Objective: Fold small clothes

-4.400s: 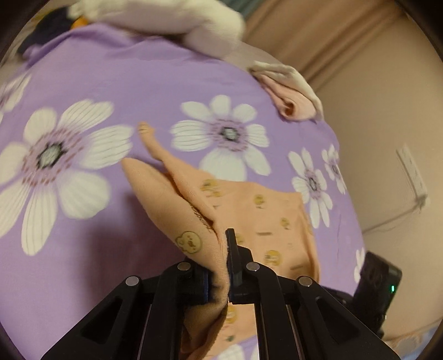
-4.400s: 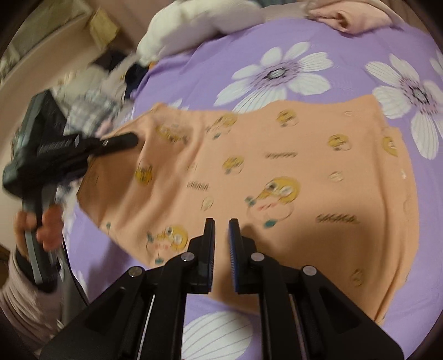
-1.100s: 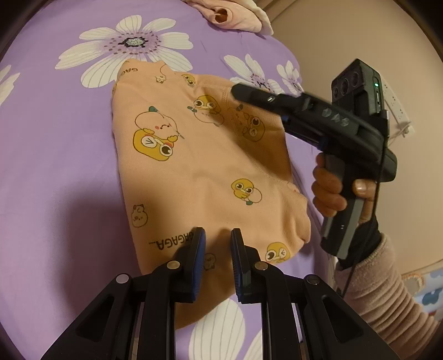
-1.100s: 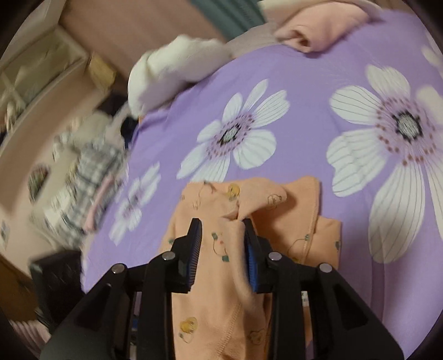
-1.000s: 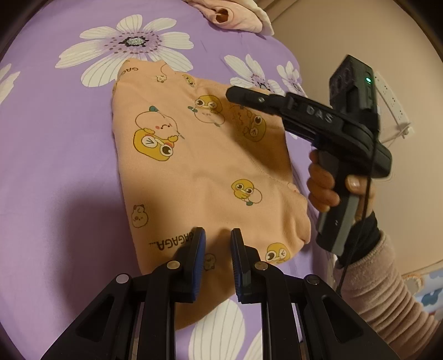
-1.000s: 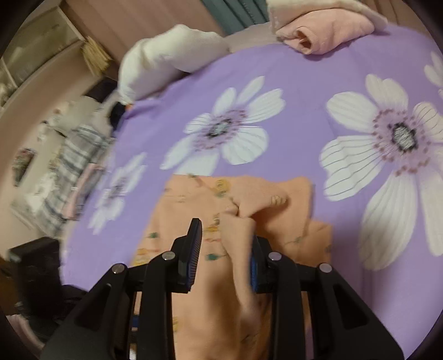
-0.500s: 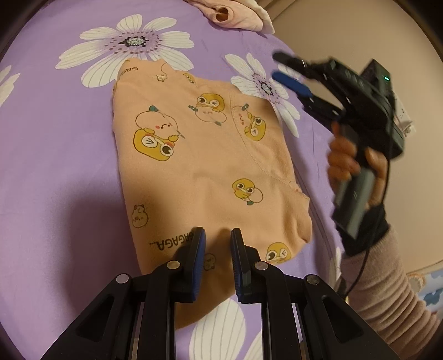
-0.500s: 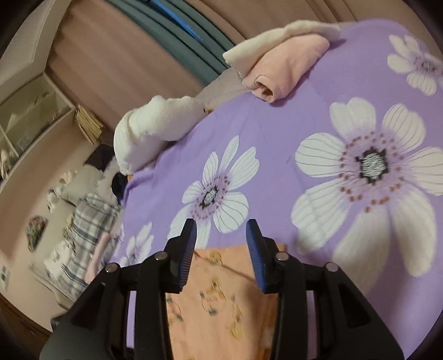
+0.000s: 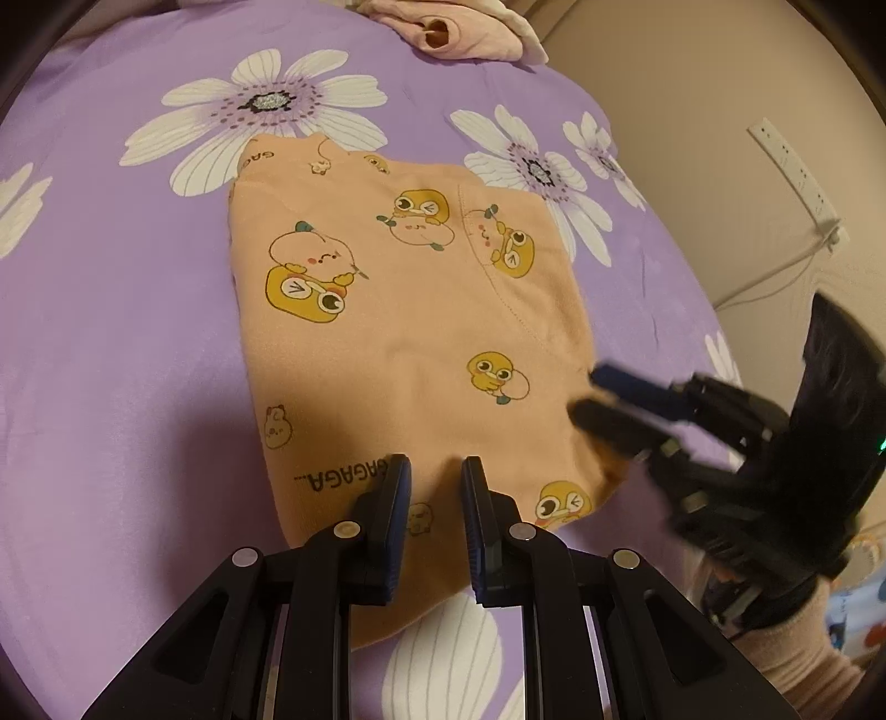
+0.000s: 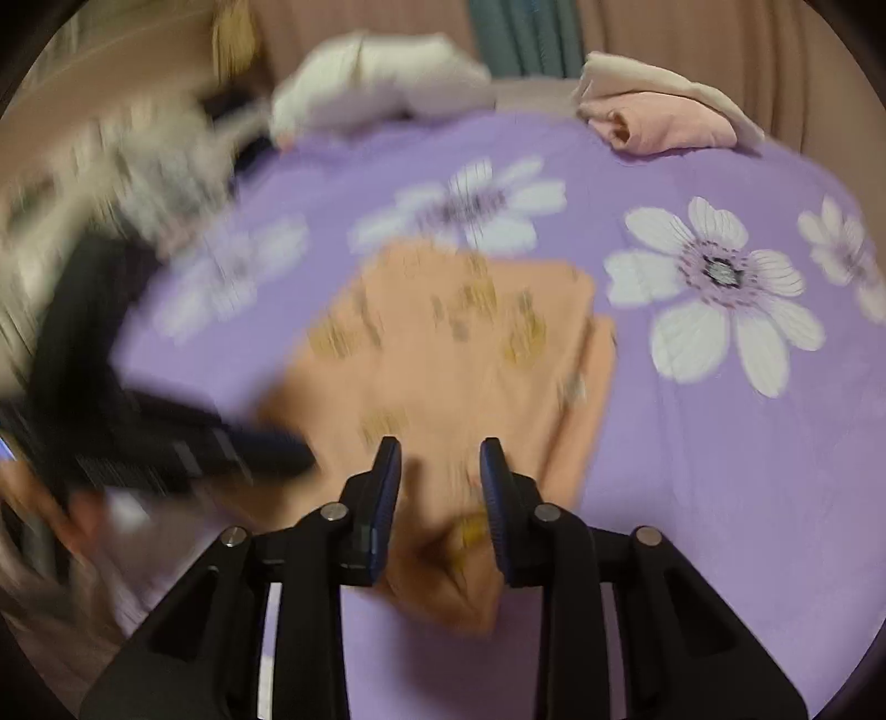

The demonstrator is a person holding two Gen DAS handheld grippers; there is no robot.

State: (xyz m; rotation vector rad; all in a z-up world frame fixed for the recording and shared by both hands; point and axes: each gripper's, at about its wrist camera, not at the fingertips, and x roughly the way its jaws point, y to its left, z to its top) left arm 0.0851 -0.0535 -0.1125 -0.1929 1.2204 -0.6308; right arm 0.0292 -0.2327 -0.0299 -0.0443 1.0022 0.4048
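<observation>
A peach garment printed with yellow cartoon ducks lies folded into a rectangle on the purple flowered bed cover. My left gripper hovers over the garment's near edge, open by a narrow gap with nothing between its fingers. My right gripper has come in at the garment's near right corner, held by a hand in a pink sleeve. In the blurred right wrist view the garment lies below my right gripper. Its jaws are closing but still apart, with cloth under the gap and not pinched.
Folded pink and cream clothes lie at the bed's far edge. A white bundle and blurred plaid cloth sit at the far left. A wall with a power strip and cable runs along the bed's right side.
My right gripper let go of the folded-over part on top of the garment, lifted away to the right and swung down to the near right corner. My left gripper stayed put.
</observation>
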